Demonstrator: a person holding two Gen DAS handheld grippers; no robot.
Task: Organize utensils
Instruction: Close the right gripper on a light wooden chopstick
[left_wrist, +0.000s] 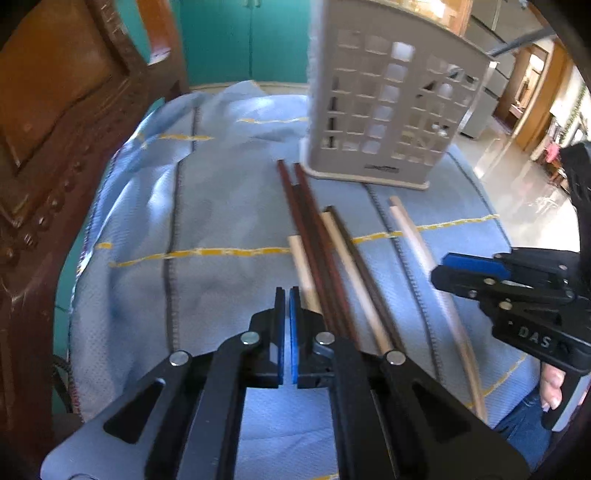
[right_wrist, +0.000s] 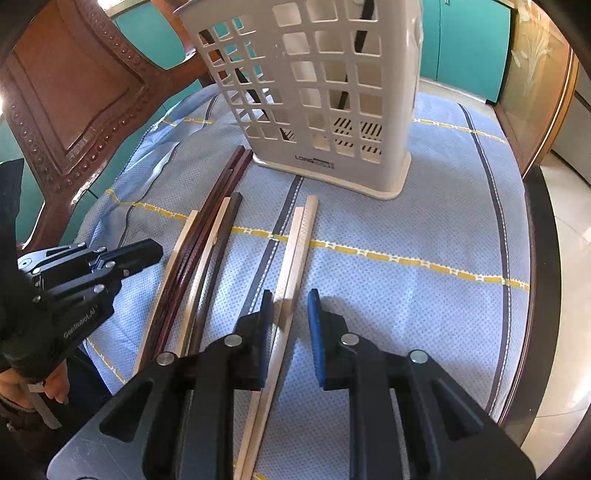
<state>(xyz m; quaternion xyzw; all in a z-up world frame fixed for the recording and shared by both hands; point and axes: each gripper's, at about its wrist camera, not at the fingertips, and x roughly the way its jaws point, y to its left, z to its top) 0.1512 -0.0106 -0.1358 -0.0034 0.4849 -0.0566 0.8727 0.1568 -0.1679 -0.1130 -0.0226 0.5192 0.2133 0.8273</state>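
Several chopsticks lie on a blue cloth (right_wrist: 406, 221) in front of a white lattice utensil holder (right_wrist: 314, 92), which also shows in the left wrist view (left_wrist: 388, 110). Dark red-brown chopsticks (left_wrist: 310, 229) and pale wooden ones (left_wrist: 354, 273) lie side by side. A pair of pale chopsticks (right_wrist: 295, 258) runs between the fingers of my right gripper (right_wrist: 291, 306), which is open and just above them. My left gripper (left_wrist: 285, 295) is shut and empty, to the left of the dark bundle (right_wrist: 207, 236). A few dark utensils stand inside the holder.
A carved wooden chair back (left_wrist: 55, 129) stands at the left edge of the round table. Teal cabinets (right_wrist: 461, 44) are behind. The table's dark rim (right_wrist: 543, 258) curves along the right. The cloth is rumpled at the far left (left_wrist: 177, 122).
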